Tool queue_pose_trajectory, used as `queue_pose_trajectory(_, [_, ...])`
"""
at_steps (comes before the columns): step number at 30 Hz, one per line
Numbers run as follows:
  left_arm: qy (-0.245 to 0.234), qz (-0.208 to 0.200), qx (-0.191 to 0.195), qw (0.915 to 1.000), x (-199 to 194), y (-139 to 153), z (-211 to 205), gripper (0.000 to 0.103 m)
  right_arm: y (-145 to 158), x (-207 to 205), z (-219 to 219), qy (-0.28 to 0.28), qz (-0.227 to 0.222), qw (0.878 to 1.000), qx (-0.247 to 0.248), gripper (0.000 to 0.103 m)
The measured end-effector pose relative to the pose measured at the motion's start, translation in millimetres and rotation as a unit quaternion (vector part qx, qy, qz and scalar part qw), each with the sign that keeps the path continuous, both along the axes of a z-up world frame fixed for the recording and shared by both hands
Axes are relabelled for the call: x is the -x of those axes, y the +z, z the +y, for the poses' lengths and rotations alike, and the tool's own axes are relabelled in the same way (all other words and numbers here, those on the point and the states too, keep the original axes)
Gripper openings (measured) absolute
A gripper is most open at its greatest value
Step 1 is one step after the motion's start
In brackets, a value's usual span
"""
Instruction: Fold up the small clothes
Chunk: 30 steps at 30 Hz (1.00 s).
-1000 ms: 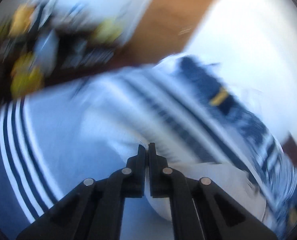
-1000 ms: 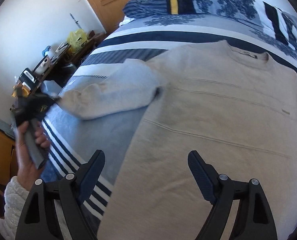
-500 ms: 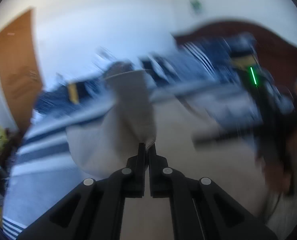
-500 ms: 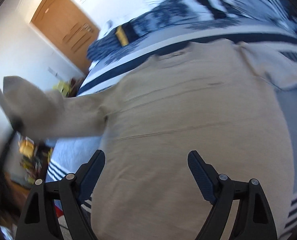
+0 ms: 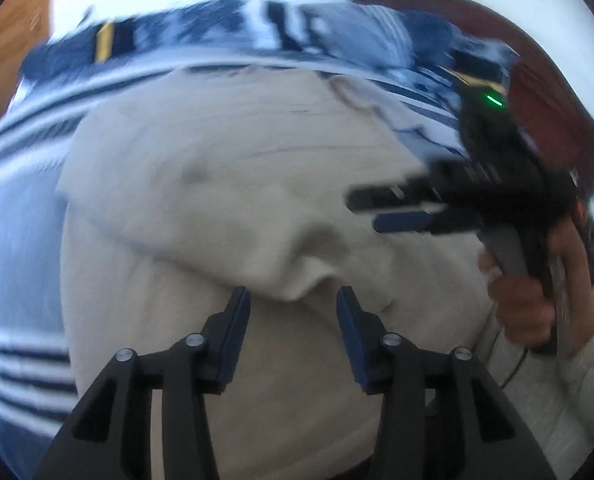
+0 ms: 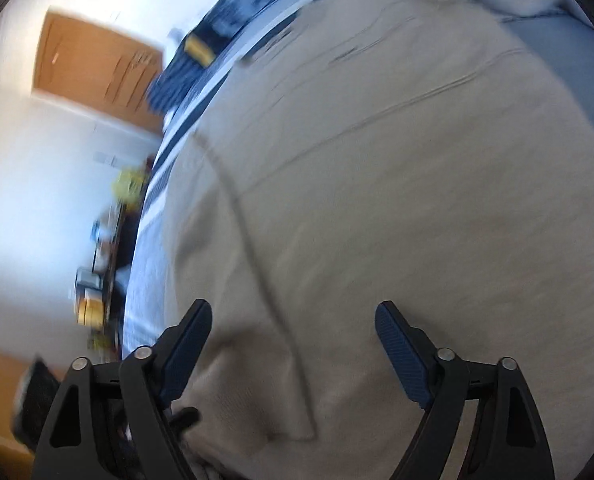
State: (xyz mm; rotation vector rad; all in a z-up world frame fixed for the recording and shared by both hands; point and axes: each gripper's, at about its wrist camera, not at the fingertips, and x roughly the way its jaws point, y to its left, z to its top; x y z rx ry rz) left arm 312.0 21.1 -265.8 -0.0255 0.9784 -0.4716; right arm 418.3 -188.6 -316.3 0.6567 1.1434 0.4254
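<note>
Sleeve-fold step: beige sweater (image 5: 225, 168) fills frame centre, sleeve folded across. My left gripper (image 5: 293, 304) has just opened, cuff free. Right gripper (image 6: 293, 332) wide, narrowing, empty. Next: grab other sleeve.

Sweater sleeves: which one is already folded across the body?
The left sleeve, lying across the sweater just ahead of the open left claw; the other still trails onto the bedspread.

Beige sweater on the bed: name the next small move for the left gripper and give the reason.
Probably draw the left gripper back clear of the sweater. Its jaws have just been opening, the sleeve already lies folded across the body, and the cuff sits just ahead of the pads, unpinched.
</note>
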Motion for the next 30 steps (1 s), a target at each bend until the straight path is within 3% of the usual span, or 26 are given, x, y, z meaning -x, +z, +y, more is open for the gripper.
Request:
queue_pose_trajectory(3, [0.061,0.036,0.021,0.9972,-9.5,-14.1,20.2,0.044,-3.3,9.2,30.8,0.054,0.01,0.996,0.069,0.057])
queue_pose_trajectory(6, [0.1,0.067,0.049,0.9915,-26.1,-23.1,34.7,0.043,-5.5,19.3,61.1,0.087,-0.007,0.981,0.171,0.025])
queue_pose_trajectory(7, [0.109,0.069,0.055,0.9901,-25.6,-21.5,41.9,0.043,-1.6,20.1,65.5,0.095,-0.009,0.98,0.177,0.005])
queue_pose_trajectory(11, [0.139,0.058,0.078,0.9856,-16.7,-6.3,57.0,0.044,64.3,43.3,44.7,0.065,-0.062,0.992,0.09,0.005])
queue_pose_trajectory(14, [0.148,0.071,0.09,0.9824,-8.4,-11.0,64.6,0.044,93.3,69.2,30.9,0.051,-0.087,0.991,0.086,0.005])
queue_pose_trajectory(16, [0.151,0.085,0.094,0.9804,-5.2,-20.5,65.5,0.044,75.5,79.6,30.8,0.06,-0.063,0.989,0.118,0.005])
queue_pose_trajectory(19, [0.148,0.107,0.097,0.9784,-3.2,-31.6,60.6,0.044,17.1,76.0,32.7,0.067,0.01,0.986,0.153,0.007])
queue_pose_trajectory(21, [0.138,0.111,0.103,0.9788,1.3,-32.0,56.3,0.044,8.0,74.3,24.5,0.049,0.025,0.987,0.154,0.01])
queue_pose_trajectory(22, [0.135,0.111,0.106,0.9788,3.7,-31.6,54.4,0.044,12.1,76.6,19.5,0.041,0.021,0.989,0.138,0.026])
queue_pose_trajectory(23, [0.134,0.114,0.109,0.9783,4.6,-32.0,53.5,0.045,17.7,76.1,16.5,0.036,0.014,0.991,0.13,0.057])
queue_pose_trajectory(24, [0.133,0.121,0.117,0.9766,5.1,-33.7,51.4,0.046,25.3,76.3,13.4,0.027,0.003,0.991,0.128,0.069])
queue_pose_trajectory(25, [0.133,0.129,0.124,0.9748,5.0,-35.9,49.2,0.046,28.9,78.4,11.1,0.023,-0.007,0.992,0.125,0.074])
queue_pose_trajectory(28, [0.126,0.151,0.126,0.9723,5.8,-43.1,34.2,0.046,23.8,77.4,12.2,0.034,0.001,0.994,0.108,0.074])
queue_pose_trajectory(30, [0.119,0.158,0.118,0.9731,6.3,-46.5,19.8,0.046,11.5,78.8,9.1,0.044,0.013,0.993,0.106,0.063])
